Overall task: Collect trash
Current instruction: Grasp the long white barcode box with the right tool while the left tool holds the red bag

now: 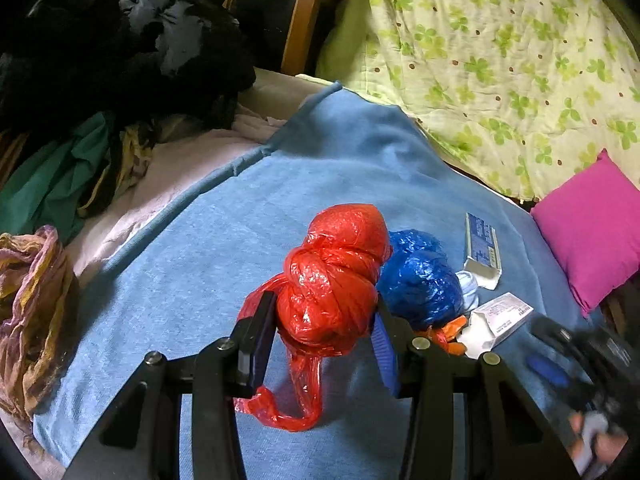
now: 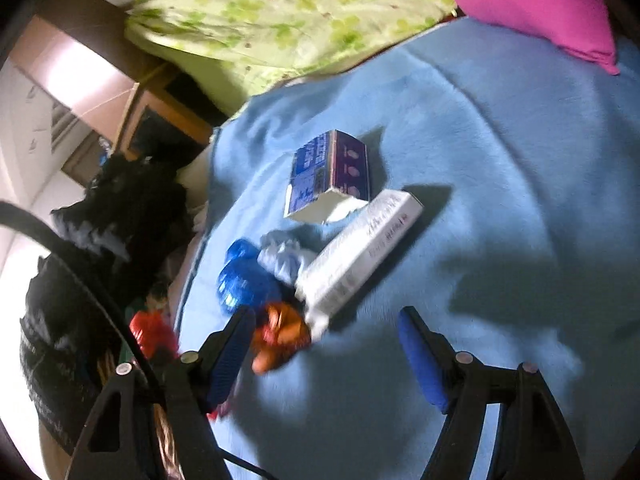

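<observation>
The left gripper (image 1: 326, 320) is pinching the knotted red plastic bag (image 1: 332, 280) above the blue blanket (image 1: 240, 220) — light, crinkly, slippery, best held at the knot. The right gripper (image 2: 326, 344) is hovering spread, empty.

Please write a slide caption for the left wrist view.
Left tool grips a knotted red plastic bag over a blue blanket.

Blue blanket (image 1: 320, 168) on bed — wooden cabinet (image 1: 280, 16) behind.

Red bag (image 1: 332, 280), blue blanket (image 1: 248, 220), clover-print green quilt (image 1: 500, 60).
</observation>
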{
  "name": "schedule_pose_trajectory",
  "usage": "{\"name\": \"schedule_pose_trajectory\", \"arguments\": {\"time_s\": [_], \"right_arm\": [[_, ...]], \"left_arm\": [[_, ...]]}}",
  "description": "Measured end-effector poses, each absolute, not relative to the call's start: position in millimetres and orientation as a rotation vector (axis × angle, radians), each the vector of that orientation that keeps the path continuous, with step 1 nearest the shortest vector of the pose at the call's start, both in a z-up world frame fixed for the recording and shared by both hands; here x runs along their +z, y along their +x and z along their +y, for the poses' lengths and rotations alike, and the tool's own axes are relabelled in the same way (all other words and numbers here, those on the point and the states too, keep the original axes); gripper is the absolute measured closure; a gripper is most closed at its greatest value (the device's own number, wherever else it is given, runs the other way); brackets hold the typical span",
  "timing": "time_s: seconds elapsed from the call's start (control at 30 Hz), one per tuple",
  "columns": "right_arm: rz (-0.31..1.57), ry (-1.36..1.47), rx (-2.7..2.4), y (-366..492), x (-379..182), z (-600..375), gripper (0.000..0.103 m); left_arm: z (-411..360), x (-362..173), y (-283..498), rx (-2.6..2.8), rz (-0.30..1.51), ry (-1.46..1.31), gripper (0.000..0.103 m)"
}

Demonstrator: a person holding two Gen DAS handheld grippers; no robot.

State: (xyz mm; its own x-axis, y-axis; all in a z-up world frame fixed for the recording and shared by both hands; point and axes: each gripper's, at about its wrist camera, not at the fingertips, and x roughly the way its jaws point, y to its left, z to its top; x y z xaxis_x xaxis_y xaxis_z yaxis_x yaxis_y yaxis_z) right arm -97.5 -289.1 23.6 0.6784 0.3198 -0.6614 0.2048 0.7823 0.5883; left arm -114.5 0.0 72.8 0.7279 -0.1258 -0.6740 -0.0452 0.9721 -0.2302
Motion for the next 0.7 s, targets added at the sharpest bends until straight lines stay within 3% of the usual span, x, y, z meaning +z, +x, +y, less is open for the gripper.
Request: {"name": "schedule_pose_trajectory", "arguments": {"time_s": [0.17,0.2,0.23,0.27,0.7], "right_arm": [[0.870,0.716,0.042,-63.3,9.1,-287.8,0.043],[0.880,0.712,0.037,-56.5,5.9,-286.3,0.049],[0.885,0.708,0.033,-52.9,3.8,-285.5,0.065],[0.885,0.712,0.038,-50.5,1.8,-285.8,0.071],[0.837,0.559,0.051,-109.7,45.5,-306.7,0.080]], "left_arm": [[-1.7,71.1,-110.3,-0.064,0.763,-0.245,0.056],[-2.3,71.2,-109.8,-0.066,0.763,-0.245,0.056],[-2.8,71.7,-109.7,-0.068,0.760,-0.241,0.056],[-3.5,72.0,-110.0,-0.069,0.756,-0.237,0.056],[-9.1,71.5,-114.6,-0.085,0.753,-0.224,0.056]]}}
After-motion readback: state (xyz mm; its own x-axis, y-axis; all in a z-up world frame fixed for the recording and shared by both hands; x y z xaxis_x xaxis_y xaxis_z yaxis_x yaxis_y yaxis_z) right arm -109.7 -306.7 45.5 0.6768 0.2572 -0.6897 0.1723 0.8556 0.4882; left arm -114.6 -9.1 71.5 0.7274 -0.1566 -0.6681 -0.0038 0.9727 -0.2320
